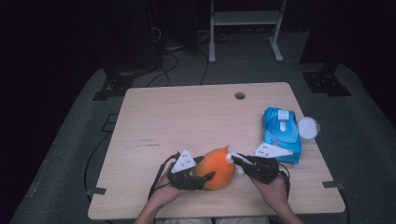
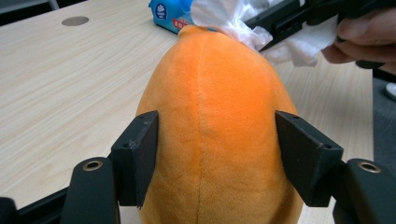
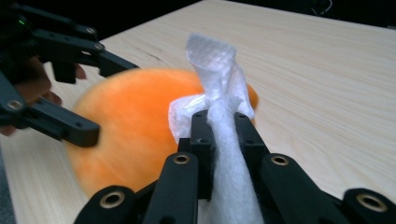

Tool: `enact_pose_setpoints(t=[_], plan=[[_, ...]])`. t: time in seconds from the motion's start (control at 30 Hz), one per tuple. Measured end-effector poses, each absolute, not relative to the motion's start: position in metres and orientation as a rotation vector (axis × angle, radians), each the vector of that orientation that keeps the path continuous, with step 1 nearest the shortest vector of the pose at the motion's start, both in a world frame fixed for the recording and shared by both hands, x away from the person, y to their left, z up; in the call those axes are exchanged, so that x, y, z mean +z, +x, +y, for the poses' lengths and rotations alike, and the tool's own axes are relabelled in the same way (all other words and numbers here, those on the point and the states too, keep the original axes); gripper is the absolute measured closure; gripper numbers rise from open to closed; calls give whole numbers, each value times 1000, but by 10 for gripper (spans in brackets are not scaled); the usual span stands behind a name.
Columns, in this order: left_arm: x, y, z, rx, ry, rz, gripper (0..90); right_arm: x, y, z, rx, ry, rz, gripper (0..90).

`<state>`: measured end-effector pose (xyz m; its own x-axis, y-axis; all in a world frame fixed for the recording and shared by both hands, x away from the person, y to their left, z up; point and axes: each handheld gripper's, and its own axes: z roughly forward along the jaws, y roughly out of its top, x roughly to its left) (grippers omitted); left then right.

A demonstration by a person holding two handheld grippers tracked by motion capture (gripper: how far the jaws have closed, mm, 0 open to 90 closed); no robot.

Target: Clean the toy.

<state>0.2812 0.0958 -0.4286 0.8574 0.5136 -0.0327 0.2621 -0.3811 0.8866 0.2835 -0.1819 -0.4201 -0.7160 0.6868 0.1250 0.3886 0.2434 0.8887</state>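
Table: light wood, round cable hole near the far edge.

Orange plush toy lies on the table near the front edge, roughly centre, between the two grippers. Egg-shaped, seam running lengthwise in the left gripper view.

Blue wipes pack sits on the right side of the table, flip lid open, just beyond the right gripper. White round cap right beside it at the table's right edge.

Left gripper: jaws spread wide, one pad on each flank of the toy's near end, both pressed against the plush. Toy is clamped between them.

Right gripper: jaws nearly together, pinching a white wipe. The wipe bunches up out of the tips and its free end touches the toy's far end, seen in the right gripper view and again in the left gripper view.

Hands hold both grippers from the bottom edge.

Floor: grey mat, cables, a white frame behind the table.
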Motion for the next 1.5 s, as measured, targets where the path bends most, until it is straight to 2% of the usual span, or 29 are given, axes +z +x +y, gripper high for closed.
enact_pose_setpoints(t=[0.1, 0.13, 0.17, 0.23, 0.33, 0.53, 0.73, 1.0, 1.2, 1.37, 1.5], plan=[[-424, 282, 91, 281, 1952, 601, 188, -419, 281, -176, 1453, 974, 2236, 804], [-424, 282, 89, 287, 1949, 606, 181, -419, 279, -175, 1466, 972, 2239, 804], [-424, 281, 88, 299, 1957, 606, 183, -418, 278, -173, 1481, 963, 2242, 804], [-426, 281, 90, 320, 1975, 587, 262, -415, 274, -169, 1487, 927, 2250, 804], [-428, 281, 93, 325, 1983, 586, 334, -414, 273, -167, 1482, 906, 2259, 804], [-431, 282, 96, 318, 1978, 590, 340, -425, 284, -180, 1469, 996, 2253, 804], [-433, 283, 96, 308, 1975, 580, 341, -413, 274, -166, 1500, 900, 2272, 804], [-435, 284, 102, 298, 1976, 578, 342, -430, 287, -182, 1453, 1016, 2284, 804], [-435, 285, 104, 293, 1976, 574, 343, -418, 278, -171, 1489, 934, 2285, 803], [-435, 284, 103, 301, 1983, 568, 343, -433, 291, -182, 1451, 1035, 2292, 803], [-436, 284, 102, 301, 1981, 558, 343, -421, 284, -178, 1515, 990, 2277, 803]])
